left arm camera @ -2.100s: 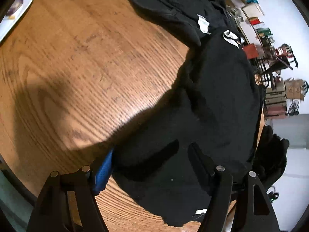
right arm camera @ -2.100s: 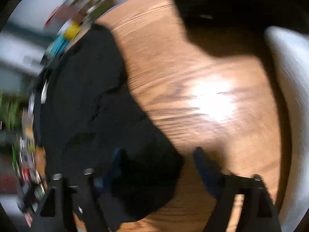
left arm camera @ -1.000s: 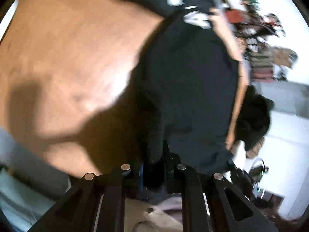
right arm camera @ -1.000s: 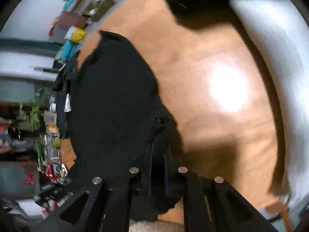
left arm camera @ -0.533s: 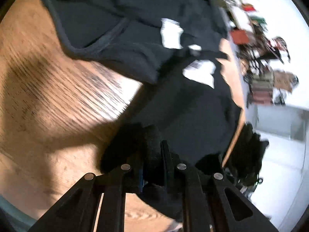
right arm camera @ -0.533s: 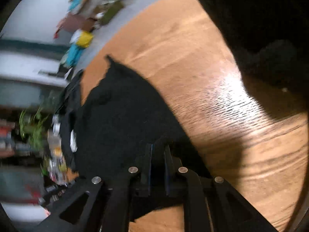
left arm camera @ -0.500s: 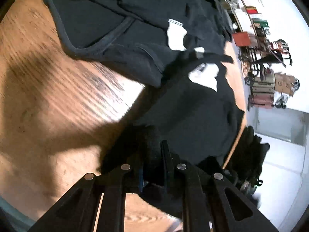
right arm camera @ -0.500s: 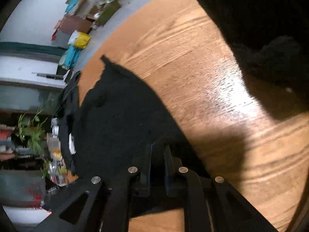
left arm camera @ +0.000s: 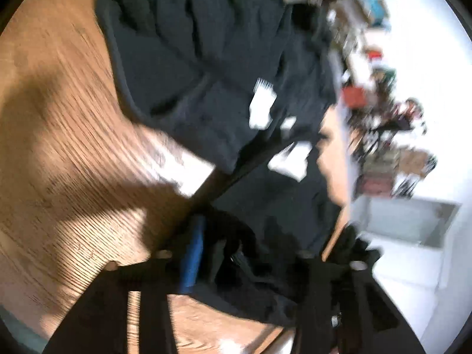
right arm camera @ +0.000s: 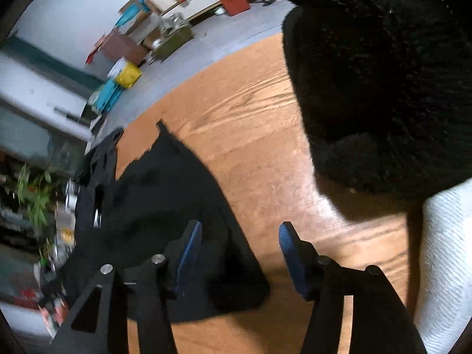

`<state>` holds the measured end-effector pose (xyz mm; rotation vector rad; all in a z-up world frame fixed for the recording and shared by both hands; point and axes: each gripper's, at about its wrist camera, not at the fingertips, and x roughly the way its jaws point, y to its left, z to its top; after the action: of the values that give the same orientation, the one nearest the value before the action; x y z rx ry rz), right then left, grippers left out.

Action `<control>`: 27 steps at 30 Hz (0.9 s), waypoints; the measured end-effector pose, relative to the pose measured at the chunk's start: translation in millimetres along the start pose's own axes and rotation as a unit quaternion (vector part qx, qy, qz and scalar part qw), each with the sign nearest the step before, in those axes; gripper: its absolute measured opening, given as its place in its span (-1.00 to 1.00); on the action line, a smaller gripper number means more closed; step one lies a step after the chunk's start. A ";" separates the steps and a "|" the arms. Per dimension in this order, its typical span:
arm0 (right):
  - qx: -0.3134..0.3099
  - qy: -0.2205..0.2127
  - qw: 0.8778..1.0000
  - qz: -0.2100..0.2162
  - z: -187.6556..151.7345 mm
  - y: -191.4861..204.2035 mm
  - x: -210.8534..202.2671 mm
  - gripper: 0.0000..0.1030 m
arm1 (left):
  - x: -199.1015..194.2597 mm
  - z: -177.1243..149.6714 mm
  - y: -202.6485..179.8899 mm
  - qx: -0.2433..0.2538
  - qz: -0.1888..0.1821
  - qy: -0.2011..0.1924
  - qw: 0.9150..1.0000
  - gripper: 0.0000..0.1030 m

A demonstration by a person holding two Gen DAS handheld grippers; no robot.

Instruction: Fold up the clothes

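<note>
- Left gripper: jaws opening, spread wide over the near edge of the black garment; blue pad of one finger clear of the cloth, other finger dark against the fabric, contact there not readable through motion blur.
- Bunched fold of the black garment lying between the left fingers, not pressed on the visible side.
- Black garment spread flat on the wooden table, reaching the table's far edge on the right of the left wrist view; white label showing on its upper part.
- Second dark garment lying crumpled beyond it, overlapping its top edge, with another white tag.
- Right gripper: jaws opening, both blue pads free; corner of the black garment lying under the left finger and partway into the gap, bare wood under the right finger.
- Dark fuzzy mass filling the upper right of the right wrist view, close to the lens; identity not determinable.
- White textured surface at the right margin of that view.
- Cluttered shelves and boxes beyond the table, blurred.
</note>
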<state>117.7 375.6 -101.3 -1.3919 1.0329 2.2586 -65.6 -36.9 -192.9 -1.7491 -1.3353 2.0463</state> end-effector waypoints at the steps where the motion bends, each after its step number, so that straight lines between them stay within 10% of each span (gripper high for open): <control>1: -0.012 0.004 1.000 -0.003 -4.8 3.8 0.2 0.16 | -8.2 -1.8 -3.4 0.005 -0.008 -0.019 1.000 0.28; 5: -0.065 0.025 0.997 -0.017 -26.5 21.4 12.4 0.28 | -24.1 -20.6 -34.2 0.133 0.025 -0.046 0.990 0.43; 10: -0.094 0.049 0.994 -0.022 -26.2 47.0 55.7 0.28 | -2.2 -51.8 -38.5 0.276 0.100 0.008 0.956 0.43; 20: -0.128 0.028 0.991 -0.019 -39.2 44.2 24.6 0.23 | -22.1 -54.9 1.6 0.234 0.022 0.003 0.972 0.43; 23: -0.159 0.024 0.987 0.025 -48.3 55.4 5.7 -0.29 | -33.8 -61.8 6.6 0.245 0.009 0.010 0.970 0.43; 25: -0.186 0.027 0.980 0.060 -53.8 78.2 4.6 -0.51 | -44.1 -75.2 -1.0 0.278 0.026 0.000 0.960 0.24; 27: -0.216 0.043 0.969 0.112 -62.5 107.8 9.7 -0.53 | -44.1 -90.7 -19.0 0.331 0.034 -0.023 0.943 -0.37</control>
<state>91.6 254.9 -81.4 -1.6192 0.7830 2.7345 17.4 -5.0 -141.7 -1.4488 -0.4835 2.2168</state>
